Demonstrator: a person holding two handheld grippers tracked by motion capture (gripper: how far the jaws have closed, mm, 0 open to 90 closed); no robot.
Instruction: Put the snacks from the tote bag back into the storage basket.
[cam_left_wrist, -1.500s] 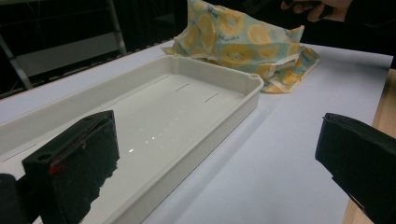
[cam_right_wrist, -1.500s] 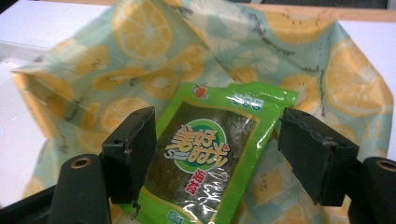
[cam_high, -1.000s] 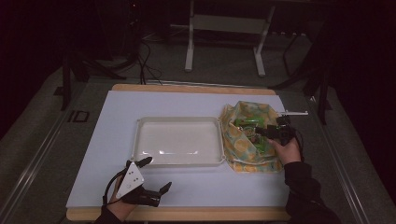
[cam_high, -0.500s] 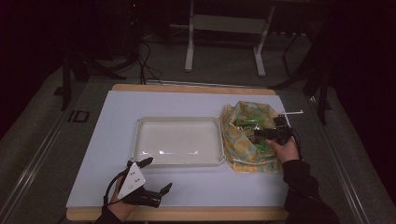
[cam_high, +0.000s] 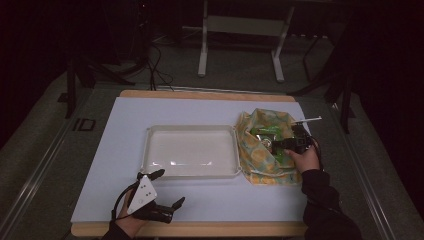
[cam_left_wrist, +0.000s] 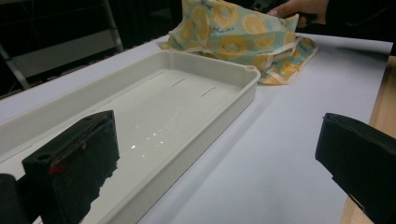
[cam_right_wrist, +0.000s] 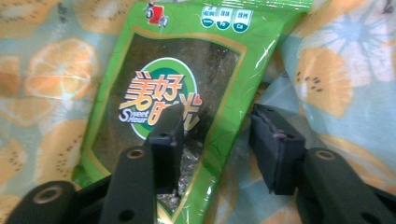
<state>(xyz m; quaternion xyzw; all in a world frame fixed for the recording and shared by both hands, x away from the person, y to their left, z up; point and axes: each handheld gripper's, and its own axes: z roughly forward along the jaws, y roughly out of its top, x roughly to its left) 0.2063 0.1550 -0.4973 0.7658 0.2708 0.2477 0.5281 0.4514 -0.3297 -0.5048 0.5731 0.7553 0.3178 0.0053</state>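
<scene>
Right gripper (cam_right_wrist: 212, 140), jaws closing but still apart, straddles the green snack packet's (cam_right_wrist: 187, 84) lower right edge in the fruit-print bag (cam_high: 265, 147), frame right; light, crinkly, slippery, so pinch that edge.

High view overhead facing forward, gripper views low and close, sharing fruit-print bag (cam_high: 262, 145)

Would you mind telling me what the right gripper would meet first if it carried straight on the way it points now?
Most likely the green snack packet: the right gripper has its jaws astride the packet's edge, over the fruit-print bag.
</scene>
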